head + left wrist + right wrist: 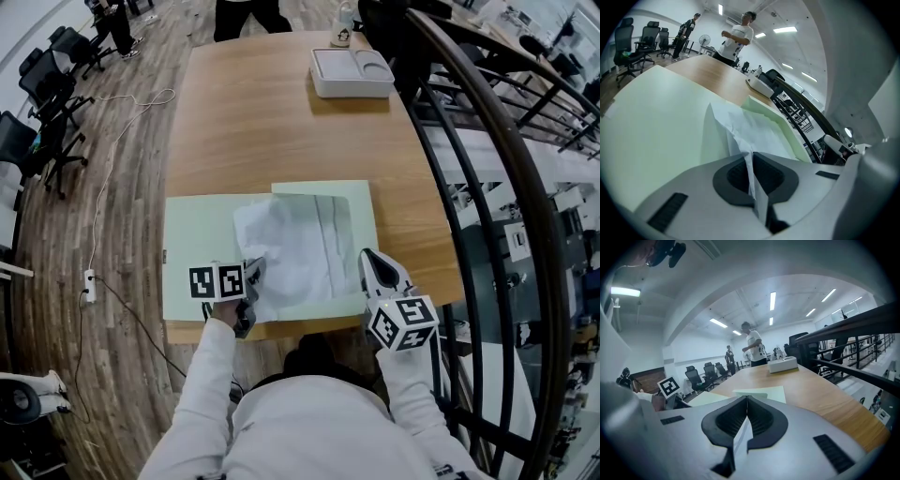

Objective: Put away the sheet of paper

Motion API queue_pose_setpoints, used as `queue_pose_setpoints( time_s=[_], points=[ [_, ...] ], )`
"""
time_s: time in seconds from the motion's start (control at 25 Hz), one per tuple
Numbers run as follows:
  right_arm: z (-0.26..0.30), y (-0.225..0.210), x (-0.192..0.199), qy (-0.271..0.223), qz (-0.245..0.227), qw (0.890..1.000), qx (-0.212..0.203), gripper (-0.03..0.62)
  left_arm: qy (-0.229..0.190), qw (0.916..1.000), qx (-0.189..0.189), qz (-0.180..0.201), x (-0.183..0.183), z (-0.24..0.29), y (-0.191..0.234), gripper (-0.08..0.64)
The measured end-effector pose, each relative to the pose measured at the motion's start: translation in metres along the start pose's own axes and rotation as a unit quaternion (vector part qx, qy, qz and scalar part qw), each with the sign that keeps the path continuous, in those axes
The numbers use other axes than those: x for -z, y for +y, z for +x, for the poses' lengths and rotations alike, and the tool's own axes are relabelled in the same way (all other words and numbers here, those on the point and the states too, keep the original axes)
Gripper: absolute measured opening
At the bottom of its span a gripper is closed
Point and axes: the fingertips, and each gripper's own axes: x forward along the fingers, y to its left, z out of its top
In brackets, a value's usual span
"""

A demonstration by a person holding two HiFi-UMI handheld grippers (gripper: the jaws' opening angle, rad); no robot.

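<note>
A long light-wood table [281, 112] was observed, with a pale green card folder [192, 262] laid flat at its near edge. A crumpled white sheet of paper [295, 248] was found lying on the folder's right half, not yet tucked away. A white plastic tray [352, 73] was noted at the far end, well apart.

The left gripper [251, 281] was found clamped on the sheet's near-left corner, with the paper pinched upright between its pads. The right gripper [373, 267] was seen at the folder's right edge with its jaws together. A thin pale sliver was visible between them, and its identity could not be established.

Risks assessed: the sheet, already creased, was judged liable to tear or crumple further if drawn by one corner while its body dragged on the folder. The folder was judged liable to slide off the near table edge if left unpinned.
</note>
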Motion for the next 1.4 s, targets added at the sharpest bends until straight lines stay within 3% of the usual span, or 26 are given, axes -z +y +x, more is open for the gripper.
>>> queue_pose_setpoints(
  time_s=[0.44,1.4],
  points=[
    [-0.003,-0.003,-0.002,-0.004,0.004,1.0,0.001,0.028,-0.01,0.9997,0.007,-0.019,0.0,0.012,-0.012,0.017],
    [-0.007,0.001,0.001,-0.006,0.007,1.0,-0.002,0.028,0.0,0.999,0.042,-0.018,0.005,0.044,-0.052,0.017]
  ],
)
